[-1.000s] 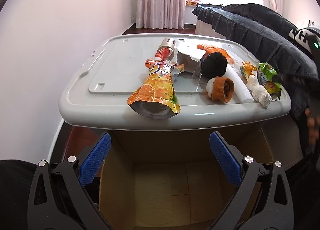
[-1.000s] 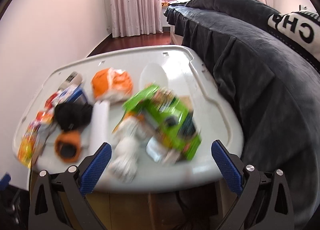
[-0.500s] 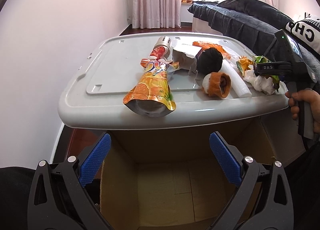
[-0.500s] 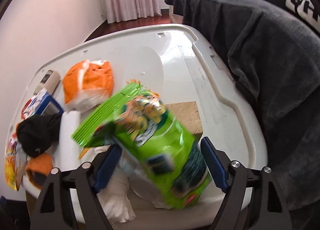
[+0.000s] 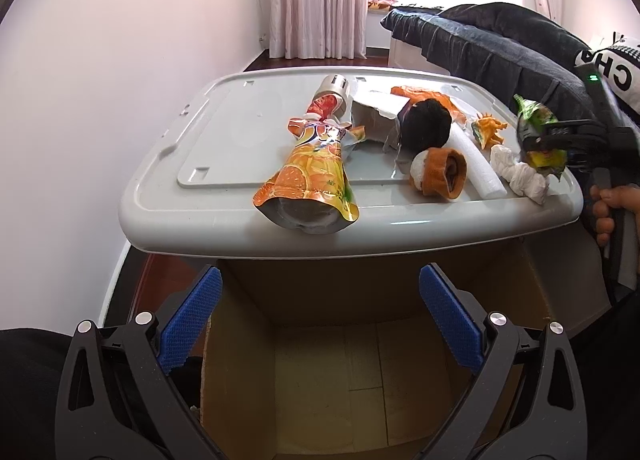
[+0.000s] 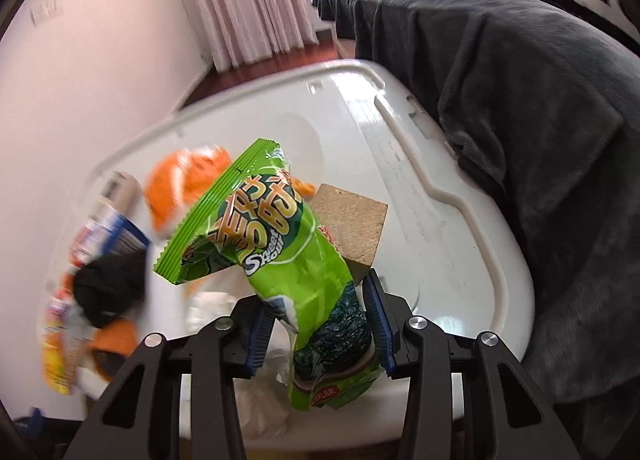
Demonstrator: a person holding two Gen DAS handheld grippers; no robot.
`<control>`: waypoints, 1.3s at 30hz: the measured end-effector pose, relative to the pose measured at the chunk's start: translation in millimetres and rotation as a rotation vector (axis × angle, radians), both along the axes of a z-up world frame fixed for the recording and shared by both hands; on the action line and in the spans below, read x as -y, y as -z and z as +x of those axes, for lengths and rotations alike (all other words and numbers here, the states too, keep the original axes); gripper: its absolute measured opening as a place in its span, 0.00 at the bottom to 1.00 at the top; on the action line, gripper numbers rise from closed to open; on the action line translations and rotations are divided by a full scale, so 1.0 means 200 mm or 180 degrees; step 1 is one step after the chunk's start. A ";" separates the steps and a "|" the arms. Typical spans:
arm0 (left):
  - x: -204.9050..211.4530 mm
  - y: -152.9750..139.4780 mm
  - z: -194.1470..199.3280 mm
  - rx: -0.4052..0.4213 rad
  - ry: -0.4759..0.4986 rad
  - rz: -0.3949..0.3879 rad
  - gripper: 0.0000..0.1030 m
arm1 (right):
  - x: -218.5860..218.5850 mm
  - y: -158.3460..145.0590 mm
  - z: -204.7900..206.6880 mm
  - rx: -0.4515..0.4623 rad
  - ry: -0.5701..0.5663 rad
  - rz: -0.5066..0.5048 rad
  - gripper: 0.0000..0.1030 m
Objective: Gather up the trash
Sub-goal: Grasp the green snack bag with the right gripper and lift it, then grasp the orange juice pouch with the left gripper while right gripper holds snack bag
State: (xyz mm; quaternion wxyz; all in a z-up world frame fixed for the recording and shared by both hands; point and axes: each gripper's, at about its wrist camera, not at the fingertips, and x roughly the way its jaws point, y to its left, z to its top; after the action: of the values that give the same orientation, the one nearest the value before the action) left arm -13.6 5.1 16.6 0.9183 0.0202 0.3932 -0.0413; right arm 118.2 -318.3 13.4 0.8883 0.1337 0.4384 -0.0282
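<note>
My right gripper (image 6: 320, 324) is shut on a green snack bag (image 6: 280, 244) and holds it just above the right end of the grey bin lid (image 6: 460, 260). The bag also shows in the left wrist view (image 5: 538, 136), pinched at the lid's right edge. My left gripper (image 5: 318, 320) is open and empty over an open cardboard box (image 5: 340, 360) below the lid's front edge. On the lid (image 5: 224, 140) lie an orange juice pouch (image 5: 312, 176), a black ball (image 5: 426, 124), an orange sock roll (image 5: 440, 172), a white foam tube (image 5: 476, 164) and crumpled white tissue (image 5: 520, 176).
A small wooden block (image 6: 352, 228) sits on the lid behind the green bag. A silver can (image 5: 334, 90) and torn grey carton (image 5: 376, 116) lie farther back. A dark blanket-covered sofa (image 6: 540, 100) borders the lid on the right. A wall stands at the left.
My right gripper has moved in around the green snack bag, closed on it and lifted it upright off the lid. My left gripper has stayed open over the box.
</note>
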 end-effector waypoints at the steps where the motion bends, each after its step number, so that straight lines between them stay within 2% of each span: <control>1: 0.00 0.00 0.00 0.0002 -0.0006 -0.0009 0.94 | -0.01 -0.01 -0.02 0.0010 -0.0030 -0.0093 0.41; 2: -0.01 0.00 0.00 0.0002 -0.0015 -0.0016 0.94 | -0.01 -0.03 -0.03 0.0052 -0.0039 -0.0035 0.41; 4: -0.01 -0.01 0.00 0.0000 -0.0047 -0.0018 0.94 | 0.05 -0.06 -0.09 0.0175 0.0029 0.0393 0.41; 8: -0.03 -0.02 0.02 -0.0028 -0.0082 -0.0056 0.94 | 0.12 -0.12 -0.23 0.0380 0.0139 0.0752 0.41; 10: -0.03 -0.03 0.05 -0.0055 -0.0088 -0.0079 0.94 | 0.12 -0.14 -0.30 0.0442 0.0141 0.0822 0.41; 13: -0.03 -0.05 0.10 -0.0070 -0.0096 -0.0079 0.94 | 0.12 -0.15 -0.39 0.0489 0.0201 0.0685 0.41; 15: -0.02 -0.05 0.15 -0.0069 -0.0093 -0.0058 0.94 | 0.12 -0.14 -0.40 0.0438 0.0250 0.0625 0.41; 19: 0.00 -0.04 0.27 -0.0084 -0.0115 -0.0002 0.94 | 0.15 -0.07 -0.42 0.0300 0.0286 0.0760 0.41; 23: 0.01 -0.02 0.39 -0.0061 -0.0149 0.0080 0.94 | 0.05 -0.08 -0.41 0.0275 0.0134 0.0338 0.41; 26: 0.01 0.01 0.47 -0.0090 -0.0204 0.0129 0.94 | -0.03 -0.07 -0.41 0.0295 -0.0063 0.0332 0.41; 30: 0.02 0.04 0.57 -0.0131 -0.0187 0.0042 0.94 | -0.08 -0.04 -0.39 0.0221 -0.0122 0.0289 0.42; 36: 0.06 0.10 0.66 -0.0100 -0.0180 0.0240 0.94 | -0.27 -0.08 -0.44 0.0438 -0.0383 -0.0387 0.42; 38: 0.06 0.12 0.67 -0.0109 -0.0193 0.0270 0.87 | -0.36 -0.07 -0.44 0.0505 -0.0493 -0.0644 0.42; 39: 0.06 0.14 0.68 -0.0138 -0.0197 0.0285 0.77 | -0.38 -0.06 -0.43 0.0516 -0.0515 -0.0741 0.42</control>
State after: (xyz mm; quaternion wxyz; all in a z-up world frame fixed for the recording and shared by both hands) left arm 122.7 -6.2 -11.3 0.9086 0.0482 0.4149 0.0044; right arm 32.3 -241.9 26.1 0.9297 -0.0040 0.3684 0.0038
